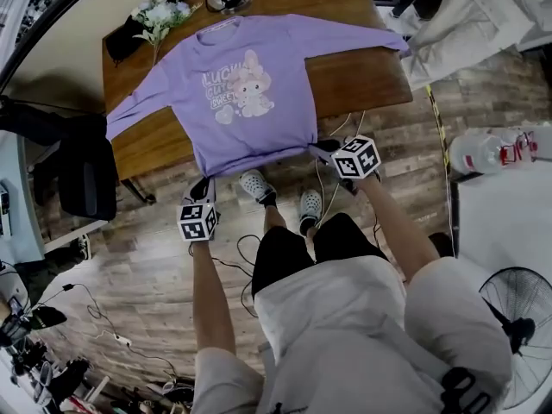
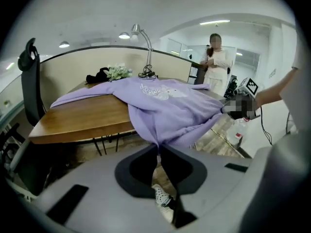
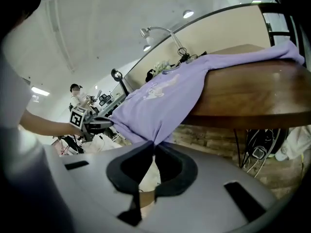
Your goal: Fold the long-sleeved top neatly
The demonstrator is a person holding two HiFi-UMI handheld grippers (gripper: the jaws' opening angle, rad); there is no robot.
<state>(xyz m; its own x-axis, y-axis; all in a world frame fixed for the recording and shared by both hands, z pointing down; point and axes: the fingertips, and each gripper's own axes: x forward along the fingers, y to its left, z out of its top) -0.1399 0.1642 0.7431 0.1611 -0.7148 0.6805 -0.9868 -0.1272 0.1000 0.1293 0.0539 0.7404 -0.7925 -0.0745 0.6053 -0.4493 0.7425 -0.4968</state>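
Purple long-sleeved top (image 1: 246, 93) lies face-up on the wooden table (image 1: 362, 76), hem hanging off at 6 o'clock, left gripper (image 2: 159, 147) and right gripper (image 3: 153, 143) each clamped on a hem corner.

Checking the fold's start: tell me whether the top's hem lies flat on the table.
No: the hem hangs off the table, pinched by the left gripper and right gripper.
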